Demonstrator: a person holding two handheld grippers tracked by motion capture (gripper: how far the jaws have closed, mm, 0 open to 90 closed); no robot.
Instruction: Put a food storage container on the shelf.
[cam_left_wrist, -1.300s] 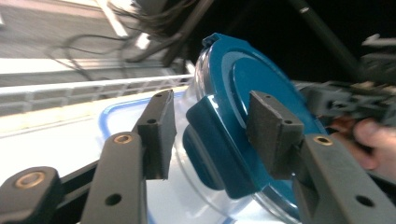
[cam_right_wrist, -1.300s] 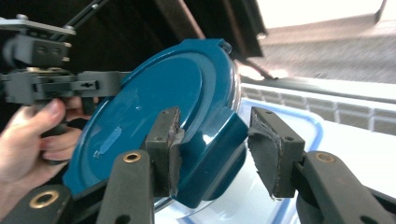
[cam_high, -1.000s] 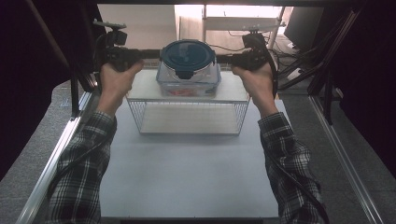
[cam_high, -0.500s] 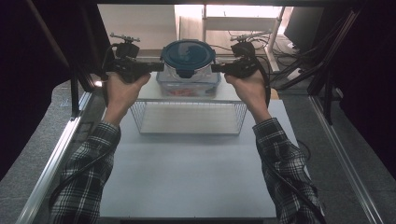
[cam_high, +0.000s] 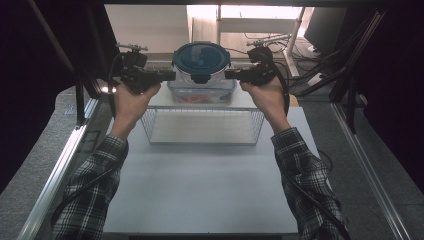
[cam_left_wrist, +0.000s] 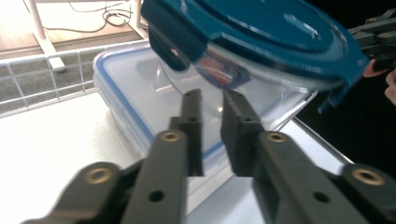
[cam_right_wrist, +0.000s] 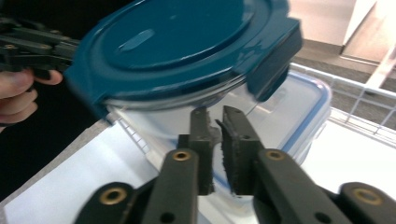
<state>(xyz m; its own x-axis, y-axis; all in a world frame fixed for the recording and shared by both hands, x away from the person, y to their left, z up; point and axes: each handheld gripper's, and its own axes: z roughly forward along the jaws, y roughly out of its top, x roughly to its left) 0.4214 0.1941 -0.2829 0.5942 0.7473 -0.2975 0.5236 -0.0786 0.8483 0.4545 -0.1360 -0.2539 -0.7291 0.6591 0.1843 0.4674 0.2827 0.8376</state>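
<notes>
A round glass container with a dark blue clip lid (cam_high: 201, 60) stands on a flat clear box with a blue-edged lid (cam_high: 200, 94). My left gripper (cam_high: 171, 75) points at its left side, and my right gripper (cam_high: 228, 75) at its right side. In the left gripper view my jaws (cam_left_wrist: 212, 95) stand a little apart with nothing between them, their tips just short of the glass wall (cam_left_wrist: 261, 88). The right gripper (cam_right_wrist: 215, 112) shows the same narrow empty gap under the lid (cam_right_wrist: 187, 42). Both pairs of jaws have just been opening.
The clear box (cam_left_wrist: 121, 79) rests on the white top of a wire basket (cam_high: 200, 129) on a white table mat (cam_high: 210, 190). Dark frame posts (cam_high: 80, 95) flank the table. Cables and a white stand lie beyond the far edge.
Both hands have come in toward the round container from its two sides, and the left hand has sunk a little. The container sits where it was.
</notes>
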